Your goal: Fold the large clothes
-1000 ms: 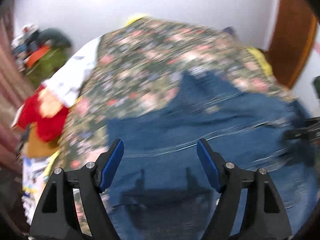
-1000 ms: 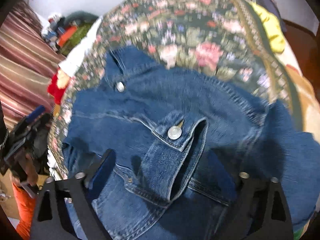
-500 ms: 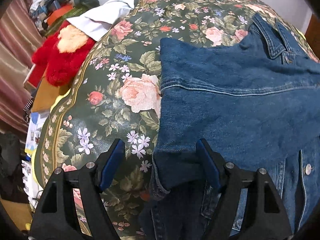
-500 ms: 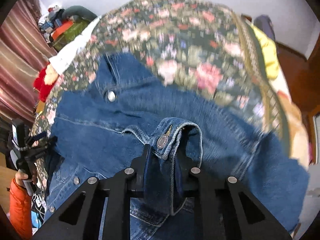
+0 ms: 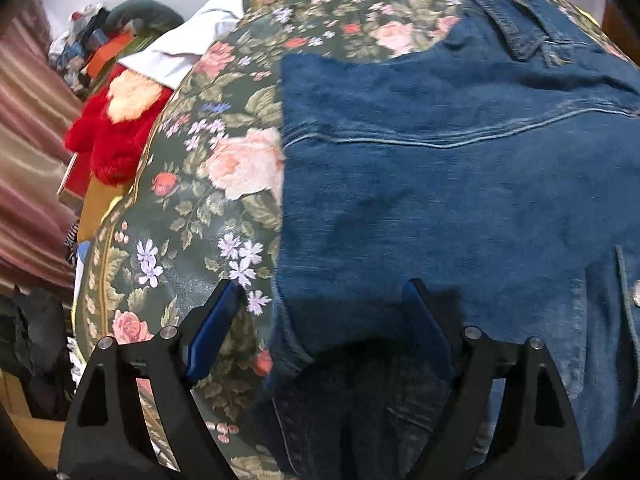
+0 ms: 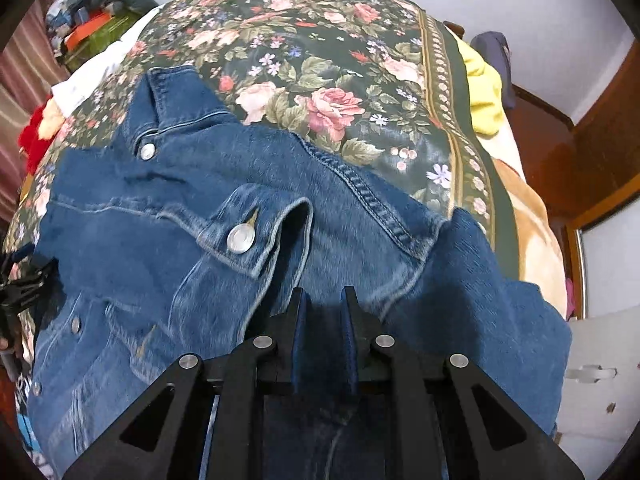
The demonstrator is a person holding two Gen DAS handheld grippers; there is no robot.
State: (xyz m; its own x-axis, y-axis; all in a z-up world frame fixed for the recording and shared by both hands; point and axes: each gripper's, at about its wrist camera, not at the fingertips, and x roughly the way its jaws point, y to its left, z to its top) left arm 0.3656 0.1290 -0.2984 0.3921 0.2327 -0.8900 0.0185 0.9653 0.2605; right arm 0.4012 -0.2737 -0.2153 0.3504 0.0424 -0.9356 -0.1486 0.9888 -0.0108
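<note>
A blue denim jacket (image 5: 440, 184) lies on a dark floral bedspread (image 5: 188, 216). In the right wrist view the jacket (image 6: 168, 248) shows its collar, a chest pocket flap with a metal button (image 6: 240, 239) and a raised fold. My left gripper (image 5: 324, 320) is open, its jaws wide over the jacket's folded left edge. My right gripper (image 6: 323, 320) is shut on a fold of the jacket's denim, just below the pocket. The left gripper also shows at the left edge of the right wrist view (image 6: 24, 284).
A red plush toy (image 5: 116, 136), a white cloth (image 5: 188, 48) and piled clutter lie left of the bedspread. A yellow cloth (image 6: 484, 92) and a wooden door (image 6: 600, 152) stand at the right. The floral bedspread (image 6: 320, 60) lies beyond the collar.
My right gripper has closed on the denim fold by the pocket and holds it. My left gripper has stayed open and shifted over the jacket's left edge.
</note>
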